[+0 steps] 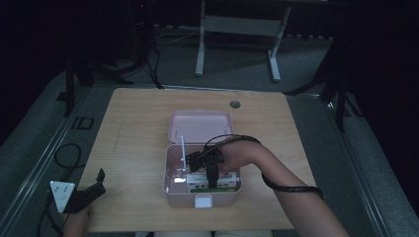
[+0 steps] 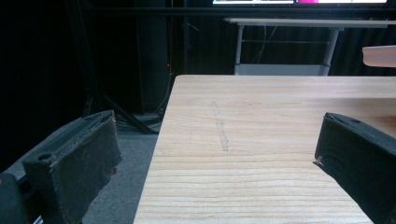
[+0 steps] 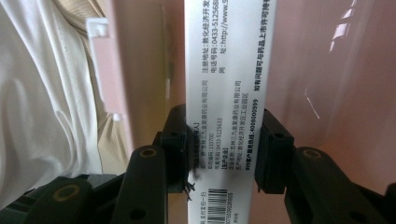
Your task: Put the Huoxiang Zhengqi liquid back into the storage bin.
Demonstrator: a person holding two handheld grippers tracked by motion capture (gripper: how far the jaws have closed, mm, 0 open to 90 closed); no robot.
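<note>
A pink plastic box (image 1: 184, 199) stands open in the middle of the wooden table (image 1: 138, 128), its lid (image 1: 200, 126) laid back behind it. My right gripper (image 1: 212, 178) reaches down into the box, shut on a white medicine carton (image 1: 196, 181) with a green stripe. In the right gripper view the black pads (image 3: 180, 137) press both long sides of the carton (image 3: 229, 88), which bears printed text and a barcode, with the pink box wall (image 3: 327, 93) behind it. My left gripper (image 1: 97, 186) rests at the table's front left corner, open and holding nothing (image 2: 215, 158).
A thin white strip (image 1: 182, 148) stands upright inside the box at its left. A round cable hole (image 1: 234, 104) lies near the table's far edge. A desk frame (image 1: 237, 44) stands on the floor beyond. A person's white shirt (image 3: 51, 102) is close behind the box.
</note>
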